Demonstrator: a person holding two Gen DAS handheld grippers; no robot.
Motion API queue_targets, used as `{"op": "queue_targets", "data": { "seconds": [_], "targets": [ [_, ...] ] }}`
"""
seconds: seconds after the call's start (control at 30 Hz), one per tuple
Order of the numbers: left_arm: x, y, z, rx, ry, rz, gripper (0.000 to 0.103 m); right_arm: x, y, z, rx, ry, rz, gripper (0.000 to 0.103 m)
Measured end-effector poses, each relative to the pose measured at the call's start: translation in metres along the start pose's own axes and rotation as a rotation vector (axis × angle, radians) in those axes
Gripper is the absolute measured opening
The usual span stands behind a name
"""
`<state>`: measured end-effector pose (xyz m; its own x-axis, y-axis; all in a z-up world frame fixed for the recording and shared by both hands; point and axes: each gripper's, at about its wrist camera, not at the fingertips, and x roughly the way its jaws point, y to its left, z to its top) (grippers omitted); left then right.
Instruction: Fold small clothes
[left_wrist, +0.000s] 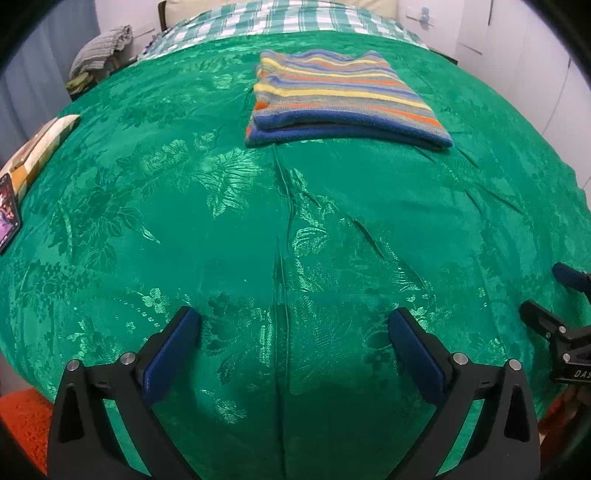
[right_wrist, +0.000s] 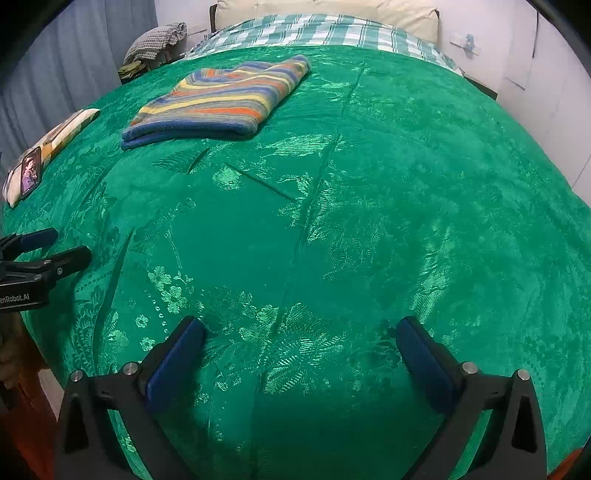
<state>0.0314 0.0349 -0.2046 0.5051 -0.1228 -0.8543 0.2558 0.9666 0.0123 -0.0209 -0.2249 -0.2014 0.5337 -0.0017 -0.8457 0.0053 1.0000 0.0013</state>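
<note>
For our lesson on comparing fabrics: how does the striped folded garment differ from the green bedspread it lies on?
The striped garment shows bands of blue, yellow, orange and grey; the green bedspread is one colour with a shiny leaf and flower pattern. The garment is folded into a compact layered stack; the bedspread is spread out flat, with a few creases. The garment covers only a small patch of the bedspread. Both are soft textiles.

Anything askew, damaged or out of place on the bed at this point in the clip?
Nothing stands out. The striped garment lies folded flat on the green bedspread, edges fairly even. The bedspread has only shallow creases. Both the left claw and the right claw are open and empty.
</note>
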Motion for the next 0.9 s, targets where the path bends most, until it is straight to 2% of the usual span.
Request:
{"op": "queue_targets", "data": {
  "seconds": [0.9],
  "targets": [
    [0.0039,-0.007,-0.0012,0.017,0.007,0.013,0.103,0.0015,0.0037,-0.0024,-0.009,-0.015,-0.022,0.103]
  ]
}}
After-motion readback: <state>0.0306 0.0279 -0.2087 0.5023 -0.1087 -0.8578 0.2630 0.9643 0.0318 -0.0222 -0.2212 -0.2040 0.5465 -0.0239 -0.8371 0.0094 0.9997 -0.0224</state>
